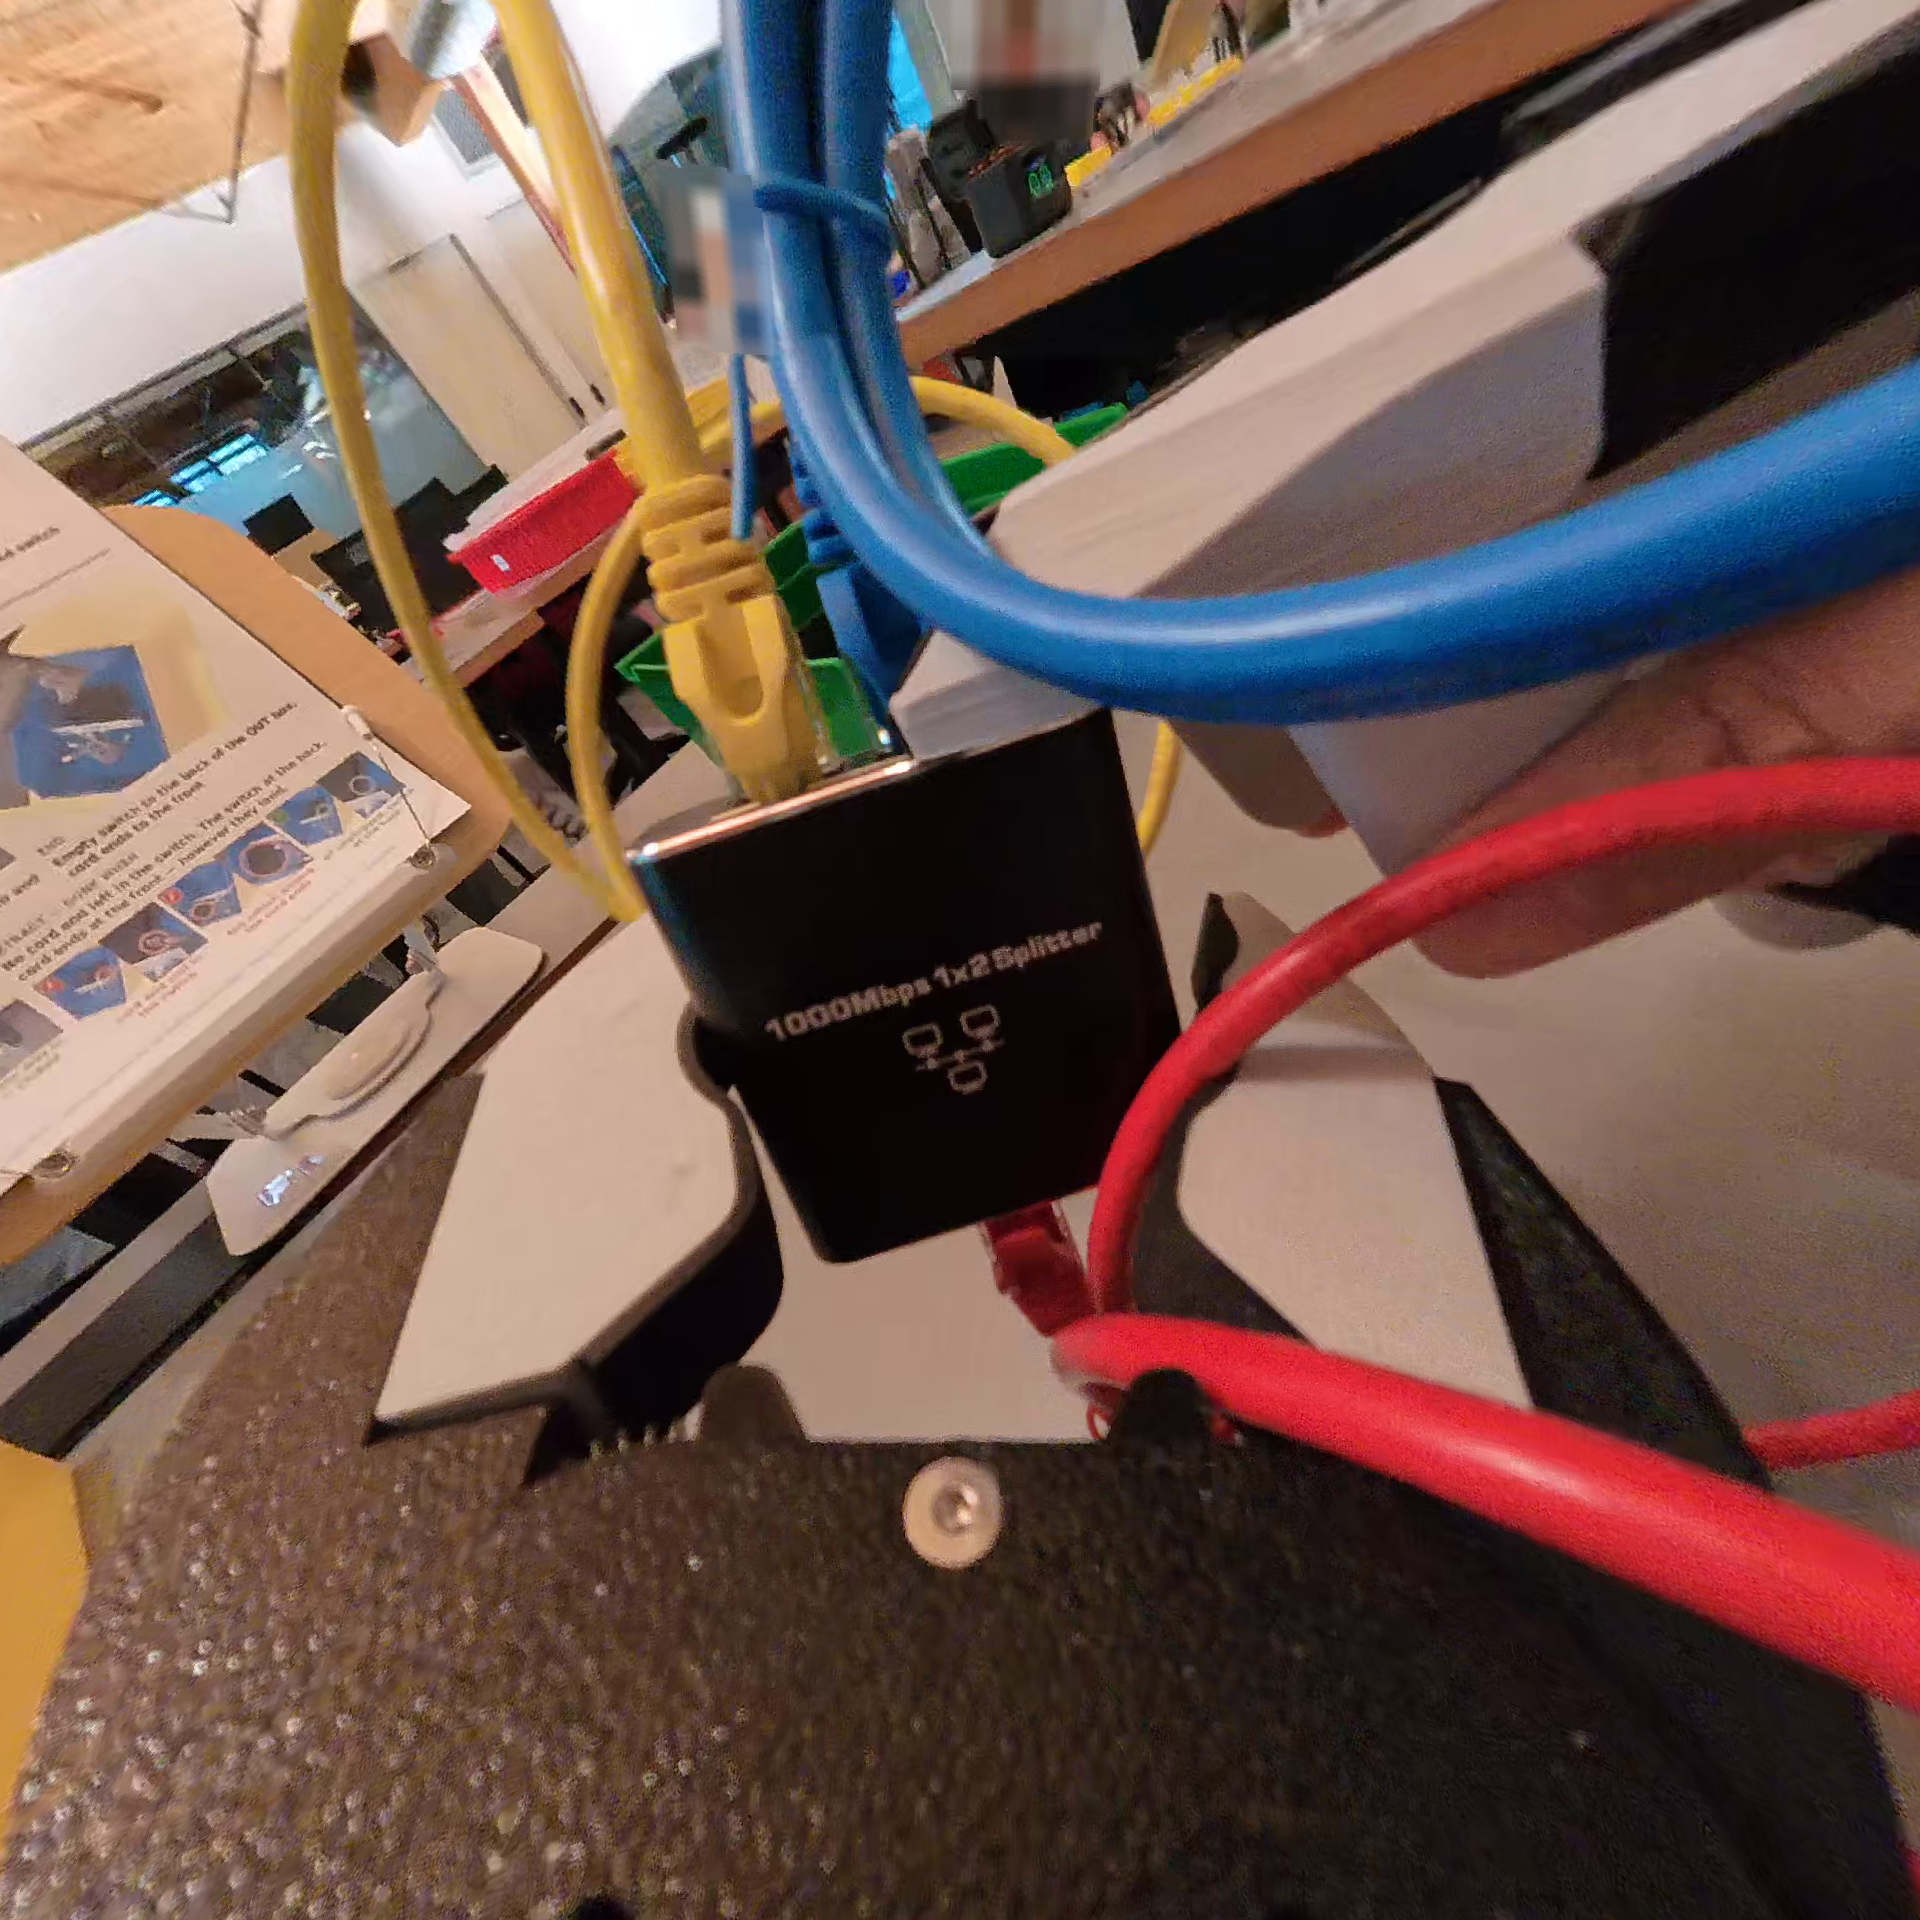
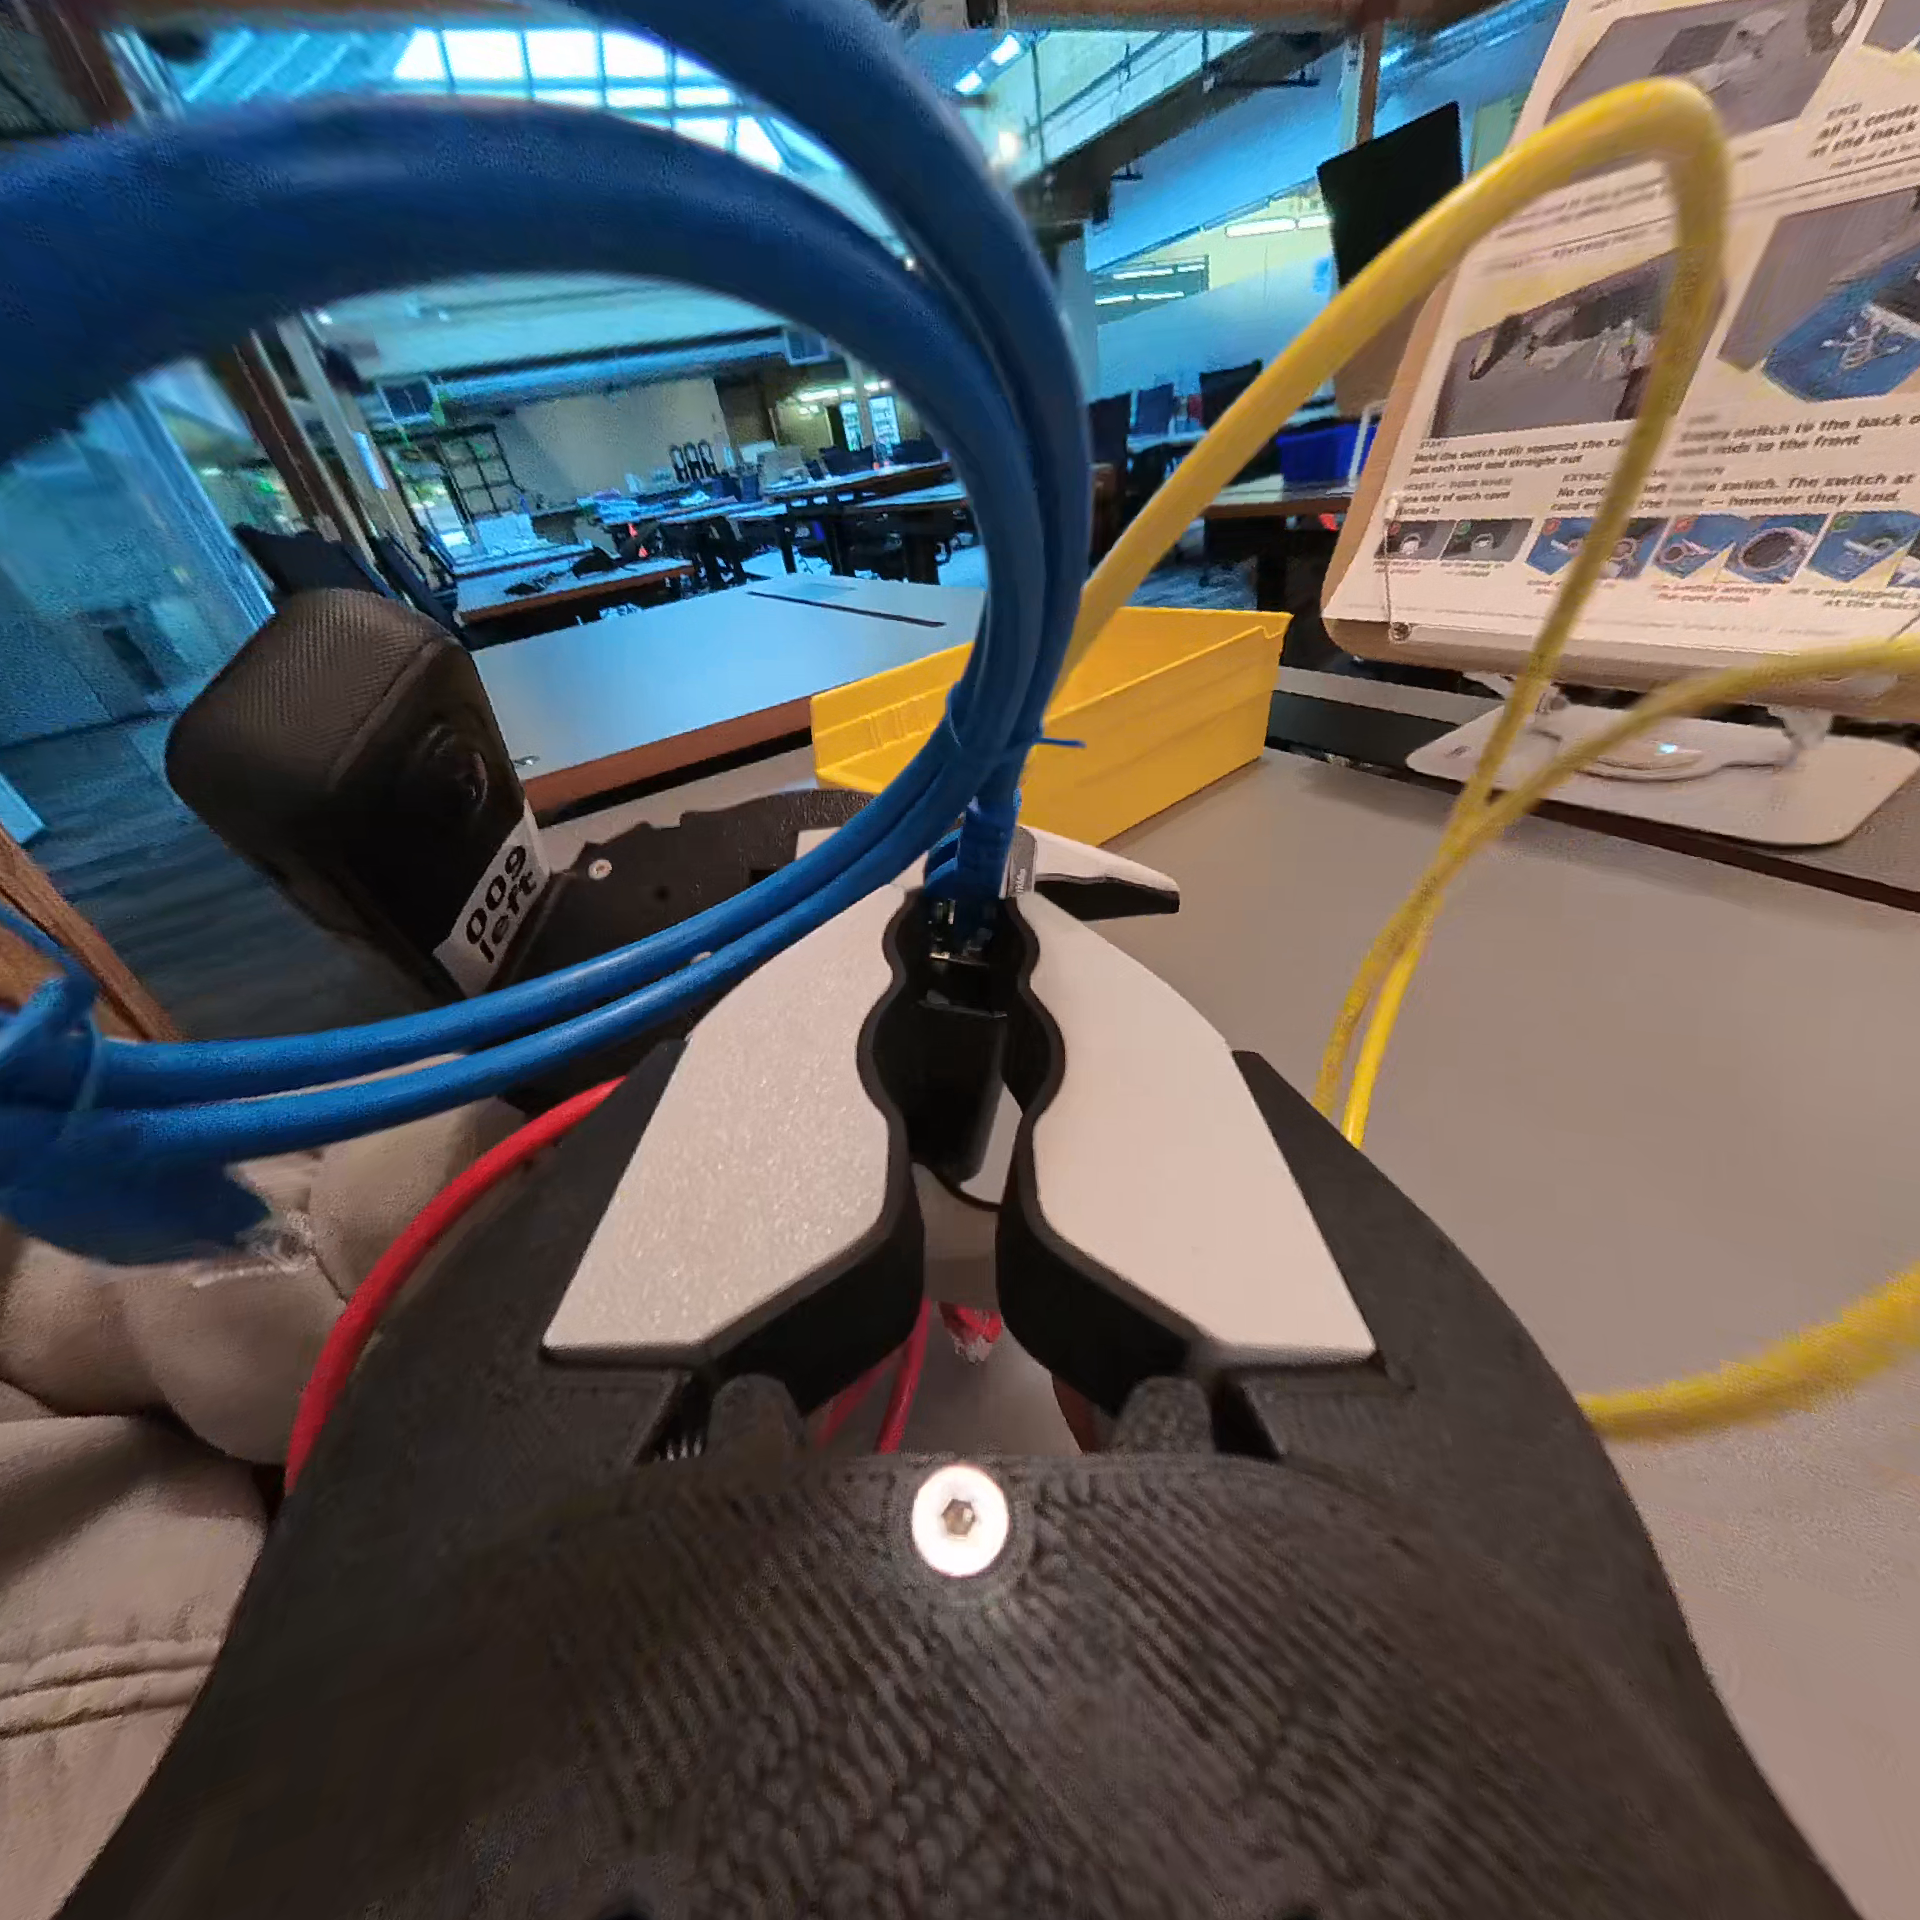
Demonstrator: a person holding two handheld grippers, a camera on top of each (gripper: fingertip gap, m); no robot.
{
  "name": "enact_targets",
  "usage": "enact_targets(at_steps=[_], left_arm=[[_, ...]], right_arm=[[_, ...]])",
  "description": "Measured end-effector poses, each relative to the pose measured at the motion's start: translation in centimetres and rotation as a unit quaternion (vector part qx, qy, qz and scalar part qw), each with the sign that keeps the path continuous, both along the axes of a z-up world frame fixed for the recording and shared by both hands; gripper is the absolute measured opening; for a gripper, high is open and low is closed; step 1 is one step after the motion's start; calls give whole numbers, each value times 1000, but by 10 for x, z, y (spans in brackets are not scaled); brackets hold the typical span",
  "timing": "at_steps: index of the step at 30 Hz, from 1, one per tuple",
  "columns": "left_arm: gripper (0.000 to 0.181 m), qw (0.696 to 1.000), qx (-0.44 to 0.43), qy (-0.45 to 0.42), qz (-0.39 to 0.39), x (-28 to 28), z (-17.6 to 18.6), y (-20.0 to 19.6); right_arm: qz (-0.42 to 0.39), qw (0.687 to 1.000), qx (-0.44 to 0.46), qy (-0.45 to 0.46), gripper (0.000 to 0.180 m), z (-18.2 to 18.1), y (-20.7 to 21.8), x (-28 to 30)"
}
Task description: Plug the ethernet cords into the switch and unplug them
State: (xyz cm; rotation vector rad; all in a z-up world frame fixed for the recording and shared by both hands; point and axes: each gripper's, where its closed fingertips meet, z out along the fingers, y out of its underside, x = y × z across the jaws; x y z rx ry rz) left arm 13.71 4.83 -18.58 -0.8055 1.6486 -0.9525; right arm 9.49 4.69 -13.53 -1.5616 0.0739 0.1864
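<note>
The left wrist view shows the black switch [image 1: 914, 997] broadside between the left gripper [image 1: 966, 1039] fingers, clamped on it above the grey counter [image 1: 1662, 1091], with the yellow cord [image 1: 727, 644] plugged into its far end and the red cord [image 1: 1029, 1262] into its near end. Only the right wrist view shows the right gripper [image 2: 961, 997] fingers closed edge-on around the switch [image 2: 961, 1081], the blue cord [image 2: 982, 831] entering its top, a yellow bin [image 2: 1143, 707] behind
</note>
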Motion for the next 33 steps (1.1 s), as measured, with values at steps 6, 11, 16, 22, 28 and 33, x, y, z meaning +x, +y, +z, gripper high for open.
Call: enact_targets(at_steps=[6, 11, 16, 22, 28, 33], left_arm=[[80, 999, -4, 10, 36, 3, -4, 5], [79, 999, -19, 27, 28, 5, -9, 3], [79, 999, -30, 15, 22, 3, -7, 3], [78, 997, -77, 16, 0, 1, -7, -3], [79, 999, -17, -20, 21, -3, 6, 4], [79, 998, -67, -14, -6, -3, 5, -1]], right_arm=[[-24, 999, -12, -37, 17, -3, -1, 2], [-49, 993, -31, -100, 14, -7, 0, 3], [-64, 983, -53, -165, 14, -6, 1, -2], [-84, 962, -73, -248, 16, -6, 1, -4], [-50, 987, -30, -151, 15, 3, -1, -7], [-75, 957, -77, -271, 14, 3, 1, -10]])
